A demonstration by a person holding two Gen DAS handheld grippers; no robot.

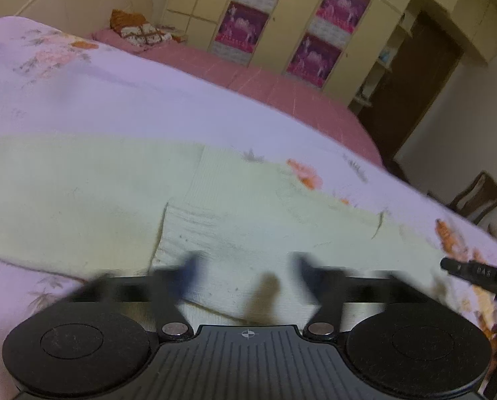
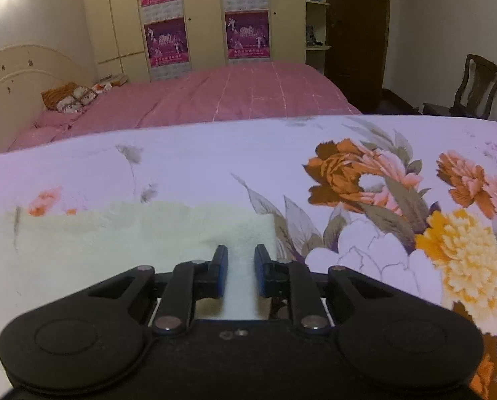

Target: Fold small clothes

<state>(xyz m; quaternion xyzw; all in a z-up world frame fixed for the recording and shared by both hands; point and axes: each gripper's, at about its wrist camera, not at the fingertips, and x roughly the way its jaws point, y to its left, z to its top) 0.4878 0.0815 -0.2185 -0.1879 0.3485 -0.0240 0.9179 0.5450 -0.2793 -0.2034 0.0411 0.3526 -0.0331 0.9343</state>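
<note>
A pale cream knitted garment (image 1: 115,196) lies flat on a floral lilac sheet (image 1: 115,100). In the left wrist view my left gripper (image 1: 246,266) hovers just above its ribbed part, jaws wide apart and blurred, holding nothing. In the right wrist view the garment (image 2: 131,233) ends at a straight right edge. My right gripper (image 2: 241,263) is over that end, jaws partly apart with cream cloth showing between the blue pads (image 2: 223,273); it does not grip it. The right gripper's tip (image 1: 468,271) shows at the right edge of the left view.
The floral sheet (image 2: 381,183) covers the work surface. Behind it is a pink bed (image 2: 231,96) with cushions (image 2: 68,98) and a headboard. A wardrobe with posters (image 2: 245,33) stands at the back. A wooden chair (image 2: 475,86) is at the far right.
</note>
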